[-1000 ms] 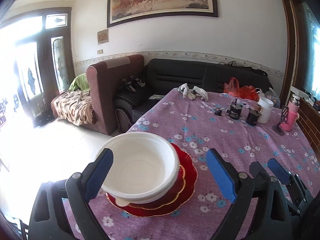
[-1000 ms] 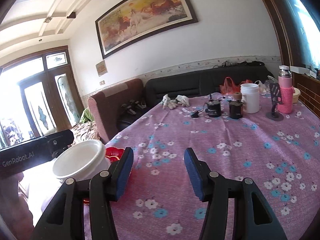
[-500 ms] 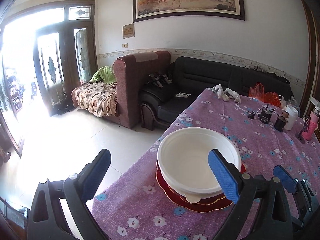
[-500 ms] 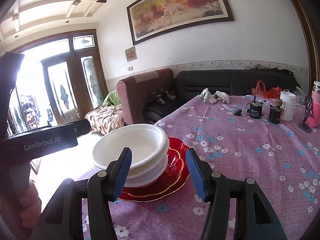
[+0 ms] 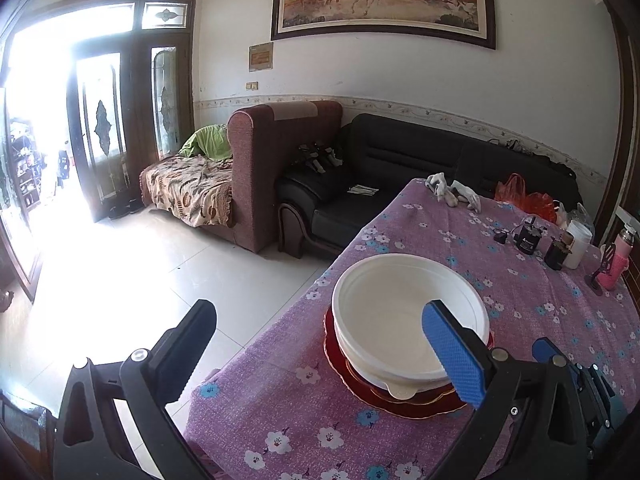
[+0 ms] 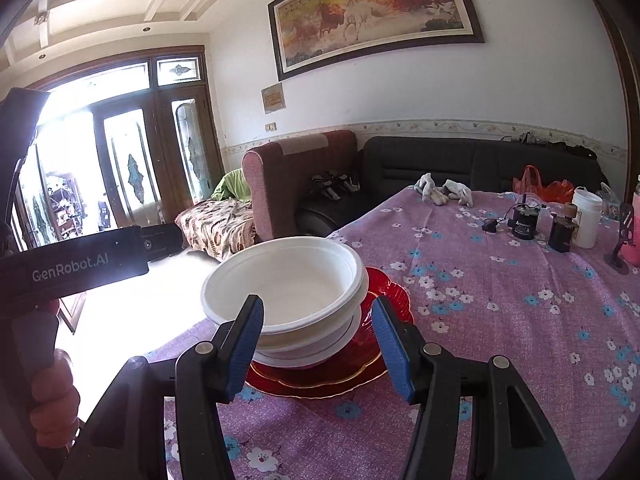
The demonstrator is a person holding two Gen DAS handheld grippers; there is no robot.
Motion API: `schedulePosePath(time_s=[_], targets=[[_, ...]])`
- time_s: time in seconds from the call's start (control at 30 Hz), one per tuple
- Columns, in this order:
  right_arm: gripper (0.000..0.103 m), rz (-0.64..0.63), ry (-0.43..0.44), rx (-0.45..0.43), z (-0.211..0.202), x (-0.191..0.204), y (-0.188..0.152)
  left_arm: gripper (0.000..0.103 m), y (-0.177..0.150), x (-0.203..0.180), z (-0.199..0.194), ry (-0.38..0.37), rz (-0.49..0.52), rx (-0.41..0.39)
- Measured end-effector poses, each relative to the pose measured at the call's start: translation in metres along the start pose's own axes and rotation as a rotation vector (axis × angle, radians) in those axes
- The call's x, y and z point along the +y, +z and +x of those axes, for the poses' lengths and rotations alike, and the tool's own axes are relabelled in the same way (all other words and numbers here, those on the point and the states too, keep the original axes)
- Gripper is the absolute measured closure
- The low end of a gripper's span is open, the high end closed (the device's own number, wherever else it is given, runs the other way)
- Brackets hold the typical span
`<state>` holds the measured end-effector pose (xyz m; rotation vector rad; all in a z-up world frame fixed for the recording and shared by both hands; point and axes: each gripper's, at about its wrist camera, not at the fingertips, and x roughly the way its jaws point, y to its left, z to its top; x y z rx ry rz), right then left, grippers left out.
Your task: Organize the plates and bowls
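A stack of white bowls (image 5: 400,320) rests on red gold-rimmed plates (image 5: 400,406) near the left corner of the purple flowered table (image 5: 520,292). My left gripper (image 5: 320,348) hangs over that corner. Its jaws are opening wide and hold nothing; the stack sits ahead, partly behind the right blue pad. In the right wrist view the white bowls (image 6: 296,280) and red plates (image 6: 386,292) lie just beyond my right gripper (image 6: 320,344). It is open and its pads are clear of the stack. The left gripper's black body (image 6: 80,264) and a hand (image 6: 52,392) show at the left.
At the table's far right stand black jars (image 6: 524,224), a white container (image 6: 586,220) and a pink bottle (image 5: 616,272). Grey gloves (image 6: 444,192) lie at the far edge. Left of the table the edge drops to white floor (image 5: 120,280), with an armchair (image 5: 280,160) and sofa behind.
Both views swung left. The stack went from between the left fingers to behind the right one, and from the right view's far left to its centre. The left jaws stand wider.
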<state>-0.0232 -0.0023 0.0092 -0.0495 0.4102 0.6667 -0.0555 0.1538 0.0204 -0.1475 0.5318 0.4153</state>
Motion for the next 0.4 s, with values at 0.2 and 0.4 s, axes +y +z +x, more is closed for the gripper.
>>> schedulePosePath(time_s=[0.2, 0.4], targets=[[0.042, -0.008, -0.006, 0.0, 0.0011, 0.0015, -0.0007, 0.0, -0.0011, -0.0038, 0.0039, -0.03, 0.003, 0.009], [0.042, 0.0, -0.011, -0.004, 0.0015, -0.0002, -0.0006, 0.0, -0.0028, -0.0066, 0.0064, -0.033, 0.029, 0.013]])
